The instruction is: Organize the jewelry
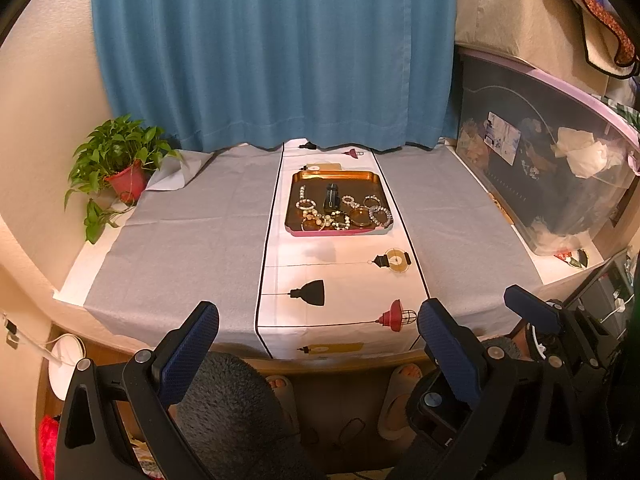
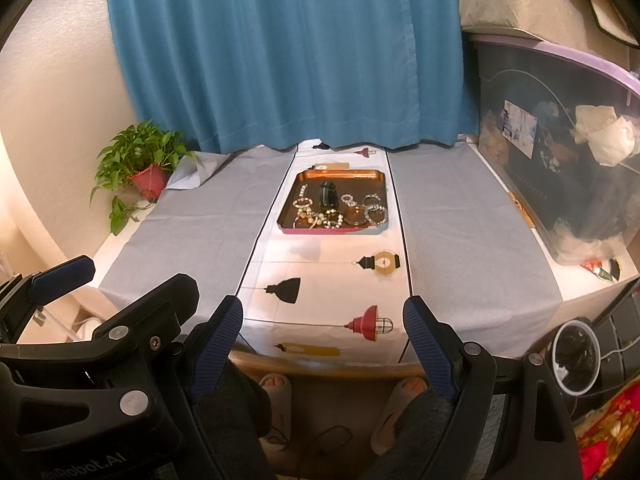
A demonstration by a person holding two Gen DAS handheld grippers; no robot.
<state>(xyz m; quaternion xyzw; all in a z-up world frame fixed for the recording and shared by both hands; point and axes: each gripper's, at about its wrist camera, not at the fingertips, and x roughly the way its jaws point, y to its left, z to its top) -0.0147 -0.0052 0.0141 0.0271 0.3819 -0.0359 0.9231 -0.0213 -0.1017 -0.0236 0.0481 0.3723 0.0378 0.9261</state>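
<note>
a: while both grippers are hanging back off the near edge of the table [image 1: 192,224], where is the jewelry lying?

b: it is sitting in the tray [image 1: 340,233], a dark tray with a pink front rim, resting on the white lamp-print runner [image 1: 344,280] toward the curtain [image 1: 272,52] side. pearl bracelets [image 1: 320,218] are piling up in the tray's near left part, beaded bracelets [image 1: 379,212] and an amber bangle [image 1: 360,216] are lying in its near right part, and a dark clip-like object [image 1: 331,197] is standing near its middle.

a: and the jaws?

b: the left gripper [image 1: 318,322] is holding its jaws spread wide, gripping nothing, well short of the tray. the right gripper [image 2: 322,316] is doing the same, jaws apart and empty, also on the near side of the tray.

a: anything else around the tray?

b: a potted plant [image 1: 120,160] is sitting far to the tray's left, and a clear storage bin [image 1: 540,160] is standing to its right.
</note>
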